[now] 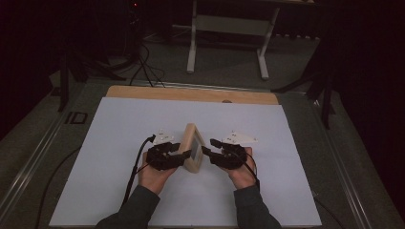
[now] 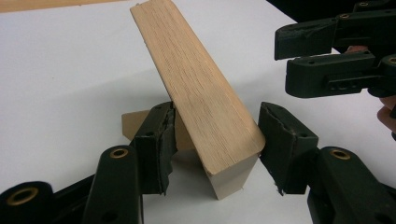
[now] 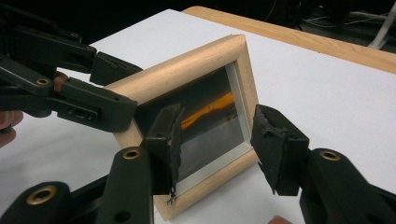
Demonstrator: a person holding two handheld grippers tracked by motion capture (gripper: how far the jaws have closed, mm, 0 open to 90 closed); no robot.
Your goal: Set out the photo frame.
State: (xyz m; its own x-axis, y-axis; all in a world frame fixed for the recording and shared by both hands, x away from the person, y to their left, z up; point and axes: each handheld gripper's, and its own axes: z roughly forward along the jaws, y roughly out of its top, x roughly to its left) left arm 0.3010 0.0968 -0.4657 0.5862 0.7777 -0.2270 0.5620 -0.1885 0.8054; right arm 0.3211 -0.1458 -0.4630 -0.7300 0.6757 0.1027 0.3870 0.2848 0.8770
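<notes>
On the white sheet that covers the bench, near its middle, a small wooden picture frame stands tilted on its lower edge, leaning on a rear prop, between the two claws. It looks light and stiff: pale wood rails around a glazed pane, so the wood should take a firm pinch while the glass is the fragile, slippery part to keep off. The best hold seems to be across a rail's thickness near a corner, where the rubber-lined jaws can bite wood. The left claw sits at the frame's back edge, its jaws set wide astride the rail's bottom corner; the pads look close to or just touching the wood, and I cannot tell whether they grip. The right claw faces the glazed front, jaws spread wide before the pane and apparently apart from it. In the high view both hands rest low on the sheet on either side of the frame, forearms coming in from the near edge, wrists angled inward toward it.
</notes>
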